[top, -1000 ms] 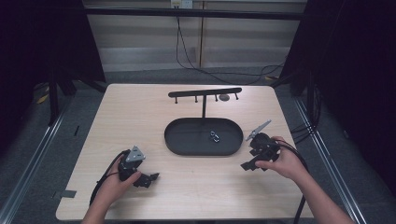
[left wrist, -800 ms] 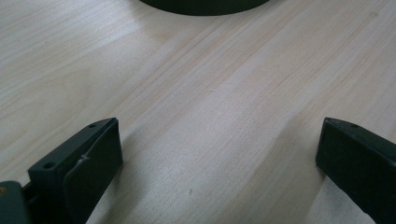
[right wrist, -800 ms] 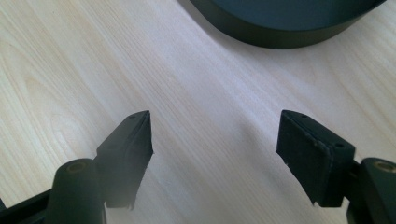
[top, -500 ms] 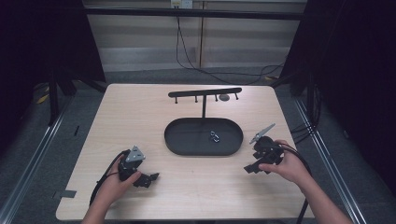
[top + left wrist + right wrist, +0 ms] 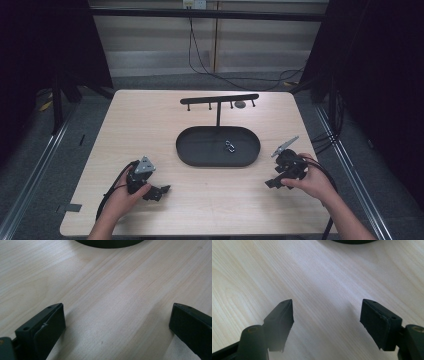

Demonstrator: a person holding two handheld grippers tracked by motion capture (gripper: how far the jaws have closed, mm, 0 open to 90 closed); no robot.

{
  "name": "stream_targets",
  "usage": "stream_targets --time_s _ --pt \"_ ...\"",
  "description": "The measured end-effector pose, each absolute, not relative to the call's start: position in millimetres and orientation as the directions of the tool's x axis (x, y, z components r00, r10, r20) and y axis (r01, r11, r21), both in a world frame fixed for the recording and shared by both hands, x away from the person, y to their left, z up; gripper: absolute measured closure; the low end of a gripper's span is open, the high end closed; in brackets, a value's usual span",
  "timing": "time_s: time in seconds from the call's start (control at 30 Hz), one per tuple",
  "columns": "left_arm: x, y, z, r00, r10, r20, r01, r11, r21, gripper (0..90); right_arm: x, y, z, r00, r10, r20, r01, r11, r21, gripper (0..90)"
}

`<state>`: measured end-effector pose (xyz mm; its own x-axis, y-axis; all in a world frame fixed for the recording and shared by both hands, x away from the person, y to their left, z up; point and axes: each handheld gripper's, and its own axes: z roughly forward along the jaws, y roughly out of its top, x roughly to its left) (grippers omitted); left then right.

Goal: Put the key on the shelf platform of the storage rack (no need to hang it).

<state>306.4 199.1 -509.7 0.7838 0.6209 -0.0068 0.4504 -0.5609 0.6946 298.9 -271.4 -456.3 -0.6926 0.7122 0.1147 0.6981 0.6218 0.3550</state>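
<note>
A black oval tray [image 5: 200, 150] lies at the middle of the wooden table, with a small metal clasp [image 5: 229, 146] inside it. Behind the tray rises a black T-shaped rack [image 5: 219, 100] with several pegs. My left gripper [image 5: 161, 192] rests low at the table's front left, open, with bare wood between its jaws [image 5: 117, 322]. My right gripper [image 5: 272, 182] sits at the front right, just off the tray's right end, also open over bare wood [image 5: 327, 315]. The tray's dark rim [image 5: 110, 243] peeks in at the top of the left gripper view.
A small dark round disc [image 5: 240, 104] lies on the table by the rack's right end. The table [image 5: 150, 120] is edged by metal rails and dark curtains on both sides. Cables hang on the wall behind.
My right gripper has drawn back from the tray's right end toward the front edge of the table. The left gripper has stayed put.
</note>
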Motion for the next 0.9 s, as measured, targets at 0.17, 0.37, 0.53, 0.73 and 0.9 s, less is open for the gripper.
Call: stream_targets --time_s 0.17,0.37,0.53,0.73,0.9 --pt "306 199 -510 0.784 0.621 -0.007 0.451 -0.560 0.695 0.2 296 -274 -459 -0.689 0.716 0.112 0.702 0.620 0.351 26.6" --pt "306 199 -510 0.784 0.621 -0.007 0.450 -0.561 0.695 0.2 292 -278 -464 -0.688 0.717 0.107 0.702 0.621 0.349 26.5" --pt "306 199 -510 0.784 0.621 -0.007 0.451 -0.561 0.695 0.2 289 -280 -467 -0.688 0.719 0.103 0.703 0.624 0.342 25.8" --pt "306 199 -510 0.784 0.621 -0.007 0.451 -0.561 0.695 0.2 285 -282 -470 -0.685 0.720 0.109 0.705 0.617 0.351 25.6" --pt "306 199 -510 0.784 0.621 -0.007 0.451 -0.560 0.695 0.2 283 -286 -476 -0.675 0.727 0.125 0.716 0.605 0.348 25.6"
